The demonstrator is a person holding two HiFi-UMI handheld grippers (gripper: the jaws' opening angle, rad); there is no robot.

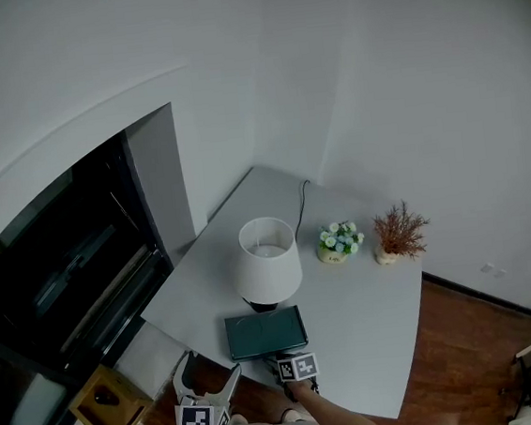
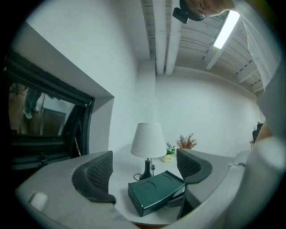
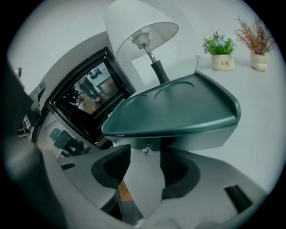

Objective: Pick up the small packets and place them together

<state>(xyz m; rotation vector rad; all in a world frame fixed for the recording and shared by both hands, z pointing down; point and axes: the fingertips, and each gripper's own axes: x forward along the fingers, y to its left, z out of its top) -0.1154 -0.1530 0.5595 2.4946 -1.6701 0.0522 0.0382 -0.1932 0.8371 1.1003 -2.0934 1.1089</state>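
1. White counter (image 1: 377, 332) carries a white-shaded table lamp (image 1: 267, 259).
2. Dark green flat box (image 1: 266, 332) sits at the near edge, just before the lamp.
3. Left gripper (image 1: 208, 373): jaws wide apart, empty.
4. Right gripper (image 3: 145, 162): jaws part-open either side of the box's small clear knob (image 3: 147, 150), not touching it.

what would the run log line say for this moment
left gripper: open, empty, facing green box | right gripper: jaws apart at box's knob, not clamped | packets: none visible
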